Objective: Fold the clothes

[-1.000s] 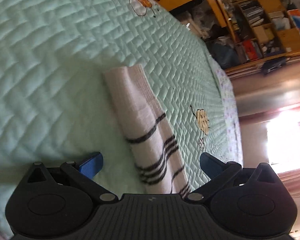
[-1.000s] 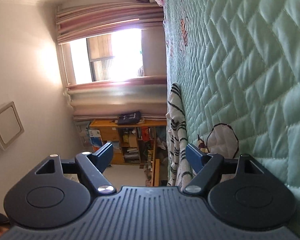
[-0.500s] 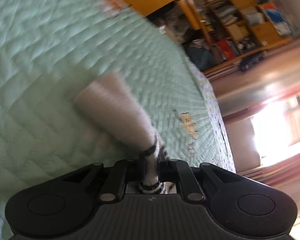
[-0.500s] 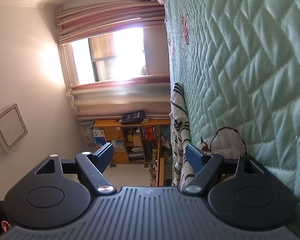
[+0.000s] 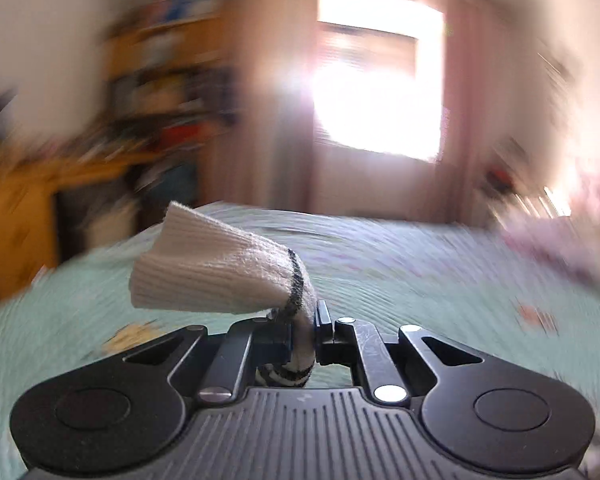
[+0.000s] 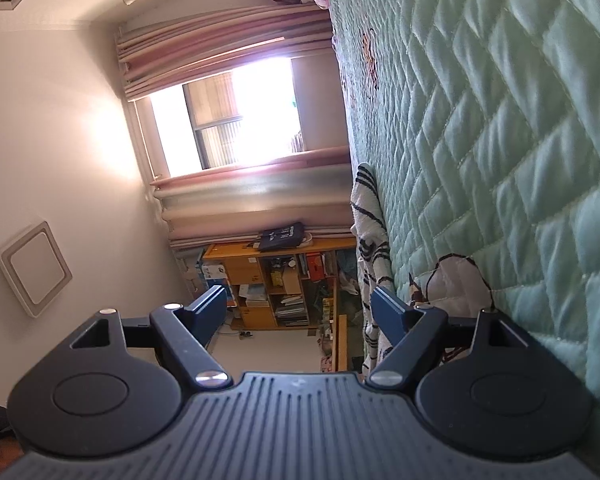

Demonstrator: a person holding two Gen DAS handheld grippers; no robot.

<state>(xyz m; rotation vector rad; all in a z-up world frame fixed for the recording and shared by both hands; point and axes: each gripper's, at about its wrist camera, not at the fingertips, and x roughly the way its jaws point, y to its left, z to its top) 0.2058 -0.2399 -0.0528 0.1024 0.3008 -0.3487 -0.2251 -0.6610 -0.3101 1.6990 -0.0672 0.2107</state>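
In the left wrist view, the left gripper (image 5: 303,330) fills the bottom of the frame, its two dark jaws pressed together on a white knitted garment (image 5: 216,272) with thin black stripes. The pinched end is bunched between the jaws, and a striped edge pokes out just behind them. The free end of the cloth, folded and ribbed, sticks out up and to the left, lifted clear of the pale green quilted bedspread (image 5: 400,280) below. Everything beyond the cloth is heavily blurred: an orange wooden shelf unit (image 5: 112,120) at the left, a bright window (image 5: 376,92) with pinkish curtains in the middle, and something pink at the far right that cannot be made out.

In the right wrist view, which is turned sideways, the right gripper (image 6: 298,306) has its blue-tipped jaws spread wide, holding nothing. Its right fingertip sits close to the green bedspread (image 6: 500,160), near a stitched cartoon patch. Just beyond the fingertips, a striped white cloth (image 6: 370,216) lies along the edge of the bed. Farther off stand a cluttered orange bookshelf (image 6: 276,280), curtains and a sunlit window (image 6: 236,116).
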